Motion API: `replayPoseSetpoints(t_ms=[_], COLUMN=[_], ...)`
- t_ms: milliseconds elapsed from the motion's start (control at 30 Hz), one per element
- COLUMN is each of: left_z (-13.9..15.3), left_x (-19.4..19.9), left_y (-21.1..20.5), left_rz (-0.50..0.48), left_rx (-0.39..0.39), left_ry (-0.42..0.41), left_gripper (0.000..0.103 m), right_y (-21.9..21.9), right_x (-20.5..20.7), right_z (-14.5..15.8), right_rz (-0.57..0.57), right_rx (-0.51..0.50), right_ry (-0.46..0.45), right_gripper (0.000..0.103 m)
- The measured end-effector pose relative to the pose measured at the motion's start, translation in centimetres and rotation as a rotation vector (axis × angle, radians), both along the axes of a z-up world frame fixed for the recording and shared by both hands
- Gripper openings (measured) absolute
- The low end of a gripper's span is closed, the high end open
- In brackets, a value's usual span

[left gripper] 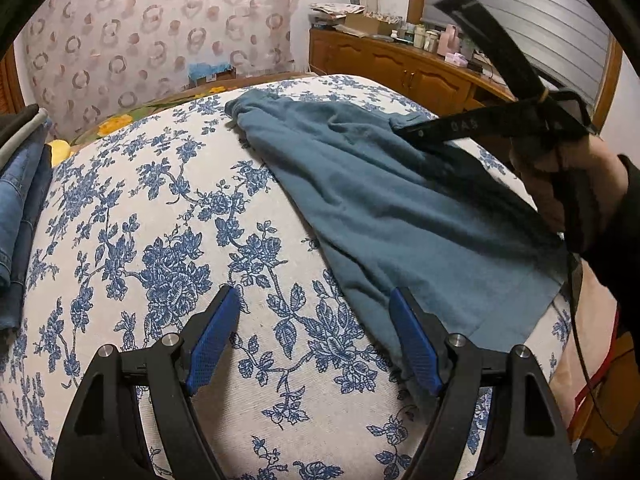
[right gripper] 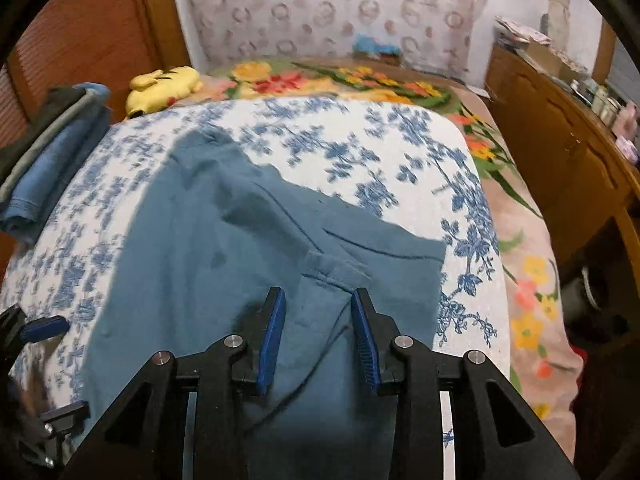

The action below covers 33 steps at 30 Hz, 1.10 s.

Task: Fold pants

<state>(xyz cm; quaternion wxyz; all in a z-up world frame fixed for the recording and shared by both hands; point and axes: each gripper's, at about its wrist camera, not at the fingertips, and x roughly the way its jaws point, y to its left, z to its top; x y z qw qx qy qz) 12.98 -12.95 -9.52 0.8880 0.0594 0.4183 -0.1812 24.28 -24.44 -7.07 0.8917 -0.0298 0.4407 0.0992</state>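
Observation:
Teal pants point(left gripper: 392, 208) lie spread on a blue-and-white floral bedspread point(left gripper: 160, 240). My left gripper point(left gripper: 314, 294) hangs open over the bedspread, with its right finger at the pants' near edge and only the bedspread between the pads. In the right wrist view my right gripper point(right gripper: 318, 296) hovers just above the pants point(right gripper: 192, 272) near a pocket seam. Its jaws stand partly apart and the pads press on nothing. The left wrist view shows the right gripper point(left gripper: 418, 131) held by a hand point(left gripper: 572, 184) over the pants' far side. The left gripper point(right gripper: 48, 364) shows at the right wrist view's left edge.
A stack of folded jeans and clothes point(left gripper: 20, 208) lies at the bed's left side point(right gripper: 48, 152). A yellow plush toy point(right gripper: 164, 84) rests on a flowered blanket point(right gripper: 532, 280) beyond the bedspread. A wooden sideboard point(left gripper: 400, 68) crowded with bottles stands to the right.

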Motion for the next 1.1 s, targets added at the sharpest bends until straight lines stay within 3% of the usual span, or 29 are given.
replayPoseSetpoints(t_ms=[67,100,133,233,367,567,1000,1100], left_z=[0.0,-0.1,0.0,0.0,-0.1,-0.1,-0.1,0.0], left_x=[0.0,0.0,-0.1,-0.1,0.0,-0.1,-0.3,-0.4], left_y=[0.0,-0.1,0.0,-0.1,-0.1,-0.1,0.0,0.0], left_rz=[-0.001,-0.001,-0.001,-0.001,0.000,0.002,0.007,0.008], left_rx=[0.007,0.009,0.009,0.009,0.012,0.007,0.005,0.003], left_ry=[-0.004,-0.005,-0.006,-0.007,-0.010,-0.010,-0.012,-0.012], left_gripper=[0.078,0.078,0.078,0.078,0.078,0.078,0.078,0.078], right_y=[-0.1,-0.3,-0.3,-0.7,-1.2,-2.6,-3.6,-4.3], right_x=[0.2,0.2,0.2,-0.3,-1.0,-0.6,0.9,0.6], right_z=[0.0,0.1,0.2,0.9,2.1,1.8,1.0,1.4], right_rz=[-0.004,-0.001,0.004,0.006,-0.030,-0.071,-0.152,-0.169], right_rx=[0.002,-0.001,-0.007,-0.001,0.004,-0.032,-0.068,-0.062], right_ry=[0.002,-0.008,-0.017,-0.067,-0.146,-0.182,-0.136,-0.140], right_gripper=[0.036,0.030,0.013,0.007,0.006,0.006,0.006,0.013])
